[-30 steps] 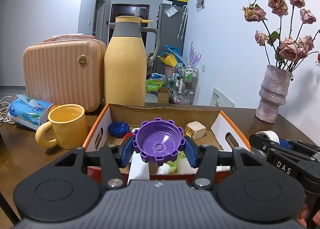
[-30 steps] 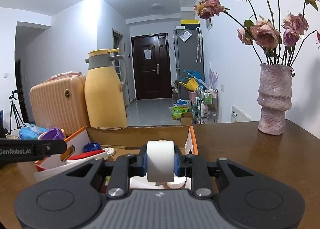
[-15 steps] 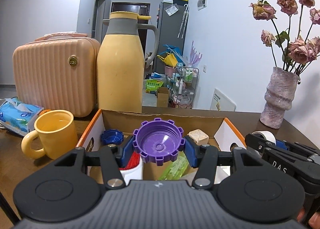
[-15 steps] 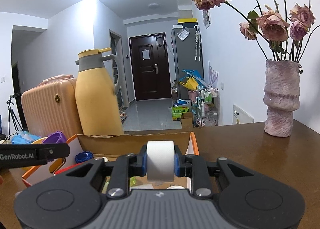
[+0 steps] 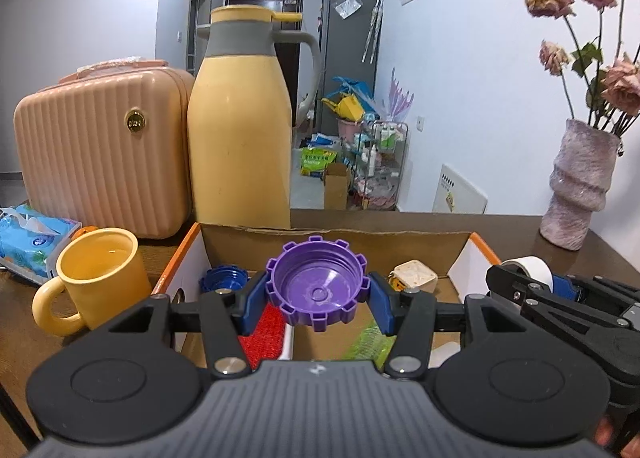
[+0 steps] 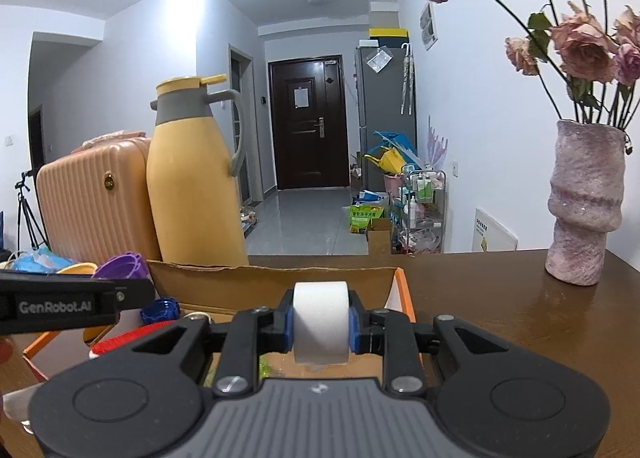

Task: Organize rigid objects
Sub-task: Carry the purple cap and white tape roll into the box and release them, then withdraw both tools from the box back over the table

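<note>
The purple cap (image 5: 318, 290) is clamped by its notched rim between the blue pads (image 5: 254, 306) of the left tool (image 5: 318, 308), its hollow side turned toward the camera. It is carried at the centre of the left wrist frame, above the open cardboard box (image 5: 476, 248), presumably so that it can be set down inside with the other small rigid things. The white tape roll (image 6: 321, 322) is clamped on its flat sides by the right tool (image 6: 321, 332), so that the curved face is presented to the lens; it is held over the right part of the box (image 6: 406, 294), in the lower centre of that frame.

What lies in the box is shown best by the left wrist view: a blue cap (image 5: 222, 280), a cream cube (image 5: 414, 276), something red and something green below the pads. There, too, the yellow mug (image 5: 102, 278) and the tissue pack (image 5: 32, 236) are seen at the lower left. By the right wrist view alone the bare brown table (image 6: 520, 322) to the right of the box is laid open as far as the pink vase (image 6: 586, 202), and the purple cap is shown from the side at the left edge.
</note>
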`<control>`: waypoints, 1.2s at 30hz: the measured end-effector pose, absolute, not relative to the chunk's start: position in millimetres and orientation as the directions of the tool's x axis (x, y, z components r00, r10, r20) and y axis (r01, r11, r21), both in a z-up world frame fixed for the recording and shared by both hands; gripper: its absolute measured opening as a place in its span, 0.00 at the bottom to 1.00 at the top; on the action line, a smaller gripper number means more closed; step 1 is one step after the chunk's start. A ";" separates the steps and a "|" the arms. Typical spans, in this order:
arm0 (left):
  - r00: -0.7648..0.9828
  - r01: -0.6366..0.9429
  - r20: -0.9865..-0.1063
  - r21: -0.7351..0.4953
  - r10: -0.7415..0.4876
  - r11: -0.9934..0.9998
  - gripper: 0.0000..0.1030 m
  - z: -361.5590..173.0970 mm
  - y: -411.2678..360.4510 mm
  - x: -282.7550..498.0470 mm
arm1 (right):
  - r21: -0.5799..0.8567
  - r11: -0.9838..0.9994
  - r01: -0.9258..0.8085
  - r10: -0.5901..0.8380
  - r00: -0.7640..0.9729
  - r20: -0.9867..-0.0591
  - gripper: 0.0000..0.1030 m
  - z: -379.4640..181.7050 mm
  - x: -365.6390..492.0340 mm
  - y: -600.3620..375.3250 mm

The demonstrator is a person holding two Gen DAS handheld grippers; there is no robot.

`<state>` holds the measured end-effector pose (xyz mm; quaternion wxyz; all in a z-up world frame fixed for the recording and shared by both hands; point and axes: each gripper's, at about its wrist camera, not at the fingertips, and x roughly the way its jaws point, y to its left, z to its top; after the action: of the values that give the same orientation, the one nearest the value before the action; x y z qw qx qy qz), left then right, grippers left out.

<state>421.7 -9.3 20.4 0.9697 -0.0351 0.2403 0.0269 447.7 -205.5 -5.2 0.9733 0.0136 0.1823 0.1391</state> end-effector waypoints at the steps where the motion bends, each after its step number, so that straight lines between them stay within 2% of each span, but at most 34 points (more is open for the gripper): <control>1: 0.879 -0.071 -0.475 -0.053 0.037 0.996 0.52 19.6 -9.1 424.4 | 0.074 0.960 -0.270 0.279 0.892 -0.356 0.23 -5.7 449.4 -204.2; 10: 0.870 -0.064 -0.492 -0.041 0.036 0.997 0.53 16.9 -4.5 432.5 | 0.050 0.955 -0.293 0.287 0.867 -0.407 0.23 -10.1 457.9 -200.5; 12: 0.869 -0.049 -0.495 -0.038 0.024 0.998 0.60 16.7 -3.8 430.9 | 0.054 0.955 -0.292 0.287 0.861 -0.420 0.23 -11.6 458.8 -202.2; 13: 0.869 -0.049 -0.494 -0.037 0.024 0.998 0.70 17.0 -3.6 430.2 | 0.054 0.956 -0.289 0.284 0.861 -0.422 0.24 -11.8 458.7 -202.3; 16: 0.879 -0.067 -0.474 -0.023 0.048 0.998 0.87 19.0 -2.7 426.6 | 0.053 0.958 -0.282 0.278 0.862 -0.424 0.51 -11.7 457.5 -204.1; 17: 0.882 -0.072 -0.468 -0.019 0.055 0.997 0.96 19.7 -2.2 425.1 | 0.050 0.960 -0.277 0.271 0.866 -0.421 0.67 -11.3 456.9 -204.4; 18: 0.883 -0.081 -0.464 -0.015 0.065 0.997 0.98 20.2 -1.6 424.4 | 0.044 0.961 -0.272 0.265 0.870 -0.417 0.83 -10.8 456.0 -204.4; 20: 0.886 -0.110 -0.454 0.000 0.098 0.994 0.99 21.5 -0.9 423.0 | 0.035 0.963 -0.266 0.256 0.874 -0.412 0.97 -9.8 454.8 -203.7; 21: 0.887 -0.111 -0.451 0.002 0.100 0.994 1.00 21.8 -0.3 422.5 | 0.032 0.964 -0.265 0.255 0.874 -0.413 1.00 -9.5 454.8 -203.0; 36: 0.880 -0.131 -0.459 0.009 0.120 0.991 1.00 21.0 6.1 424.2 | 0.010 0.966 -0.257 0.237 0.873 -0.425 1.00 -9.4 454.4 -200.9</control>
<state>424.2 6.1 21.0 0.9696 -0.0114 0.2358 0.0649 454.4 -200.9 -9.4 0.9676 -0.0233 0.2168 0.1276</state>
